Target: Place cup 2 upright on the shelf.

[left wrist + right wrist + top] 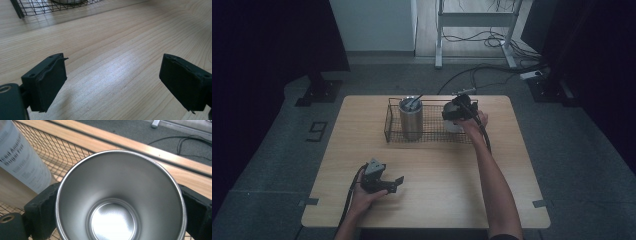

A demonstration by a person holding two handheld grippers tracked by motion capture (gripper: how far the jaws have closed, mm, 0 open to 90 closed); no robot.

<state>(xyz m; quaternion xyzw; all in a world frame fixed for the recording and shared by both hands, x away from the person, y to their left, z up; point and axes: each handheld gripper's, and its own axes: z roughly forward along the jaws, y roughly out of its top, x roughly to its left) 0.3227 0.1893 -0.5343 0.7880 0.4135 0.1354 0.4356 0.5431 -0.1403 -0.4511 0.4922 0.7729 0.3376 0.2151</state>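
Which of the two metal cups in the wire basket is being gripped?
The steel cup at the basket's right end, clamped by the right gripper. The taller tumbler at the left end stands free, with something sticking out.

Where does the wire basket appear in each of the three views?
High view: the wire basket sits at the table's far middle.
Left gripper view: its mesh corner is at top left.
Right gripper view: its mesh runs at left, behind the steel cup.
Shared landmark: the wooden table.
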